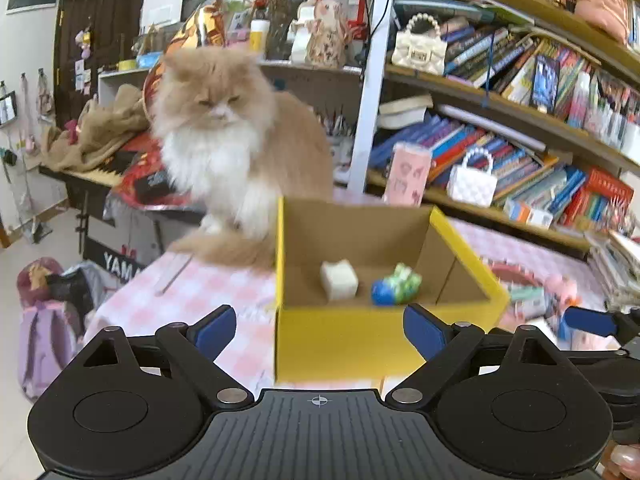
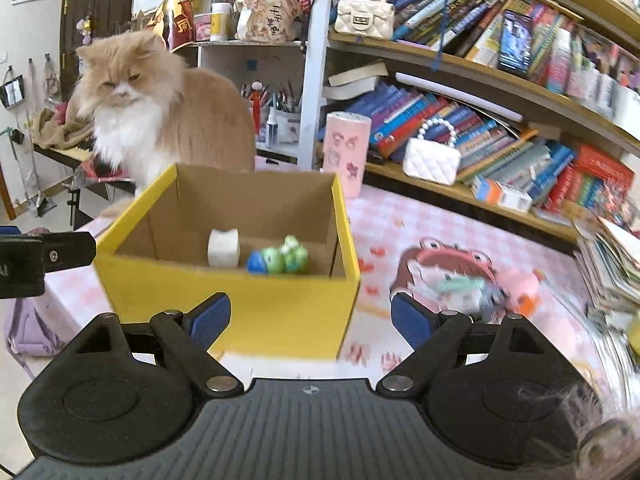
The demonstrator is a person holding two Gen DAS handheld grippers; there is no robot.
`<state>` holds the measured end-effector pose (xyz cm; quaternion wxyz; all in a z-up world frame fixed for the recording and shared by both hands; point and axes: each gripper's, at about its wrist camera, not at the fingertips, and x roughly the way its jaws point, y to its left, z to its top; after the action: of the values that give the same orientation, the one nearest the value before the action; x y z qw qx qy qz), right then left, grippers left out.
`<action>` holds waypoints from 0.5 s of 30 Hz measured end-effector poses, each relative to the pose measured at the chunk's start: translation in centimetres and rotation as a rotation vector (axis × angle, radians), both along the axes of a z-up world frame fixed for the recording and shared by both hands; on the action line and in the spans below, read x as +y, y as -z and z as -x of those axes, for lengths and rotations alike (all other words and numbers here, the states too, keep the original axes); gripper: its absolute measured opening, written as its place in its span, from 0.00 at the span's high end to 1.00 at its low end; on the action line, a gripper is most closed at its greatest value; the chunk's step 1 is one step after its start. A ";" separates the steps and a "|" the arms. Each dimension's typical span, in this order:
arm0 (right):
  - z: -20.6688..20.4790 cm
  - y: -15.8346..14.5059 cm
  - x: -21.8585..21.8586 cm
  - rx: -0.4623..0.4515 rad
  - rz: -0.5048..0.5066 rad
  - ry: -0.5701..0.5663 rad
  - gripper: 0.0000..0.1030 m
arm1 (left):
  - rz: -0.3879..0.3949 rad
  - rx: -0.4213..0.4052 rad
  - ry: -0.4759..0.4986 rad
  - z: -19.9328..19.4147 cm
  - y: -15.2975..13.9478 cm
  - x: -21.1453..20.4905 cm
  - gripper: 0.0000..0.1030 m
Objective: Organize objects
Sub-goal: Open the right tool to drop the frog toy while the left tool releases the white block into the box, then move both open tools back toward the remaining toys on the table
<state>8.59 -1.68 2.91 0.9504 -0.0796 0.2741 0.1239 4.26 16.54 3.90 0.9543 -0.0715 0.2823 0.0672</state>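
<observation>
A: Left wrist view first. We see our left gripper (image 1: 320, 330) with fingers spread wide and nothing between them, so it is released. It faces the yellow box (image 1: 352, 340) at centre frame.

B: Agreed. The box stands open-topped on the pink checked tabletop (image 1: 200, 296), which we judge makes it the collecting bin. Inside, on its floor, a white block (image 1: 339, 280) sits left of a green-and-blue toy (image 1: 396, 290), the two just beside each other.

A: The cat (image 1: 228, 140) sits upper left of centre, close behind the box's far left corner. We judge it a hazard if it steps in.

B: Right wrist view. Our right gripper (image 2: 310, 320) also has its fingers parted and empty. The box lies left of centre here, so this hand is offset toward the right of the frame.

A: That offset suits the loose things at right centre: a frog-faced pouch (image 2: 448, 258) and a blurred cluster of small pink and teal toys (image 2: 492, 288) lying on the cloth, apart from the box. We take those as still to be gathered.

B: The blur hides exactly what they are. The left tool's edge shows at far left.
</observation>
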 end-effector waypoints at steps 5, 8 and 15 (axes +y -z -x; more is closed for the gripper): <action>3.5 0.8 -0.2 0.006 -0.008 0.032 0.15 | 0.007 0.029 -0.016 2.7 0.9 -0.1 0.10; 5.0 1.4 -0.5 0.025 -0.005 0.055 0.15 | 0.005 0.045 -0.009 3.9 1.3 -0.3 0.10; 7.8 3.0 -1.8 0.093 -0.008 0.103 0.15 | 0.004 0.104 0.048 5.6 2.9 -1.6 0.10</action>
<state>0.76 -3.46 -0.07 0.9420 -0.0559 0.3213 0.0793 -1.31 14.92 1.05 0.9395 -0.0628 0.3333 0.0473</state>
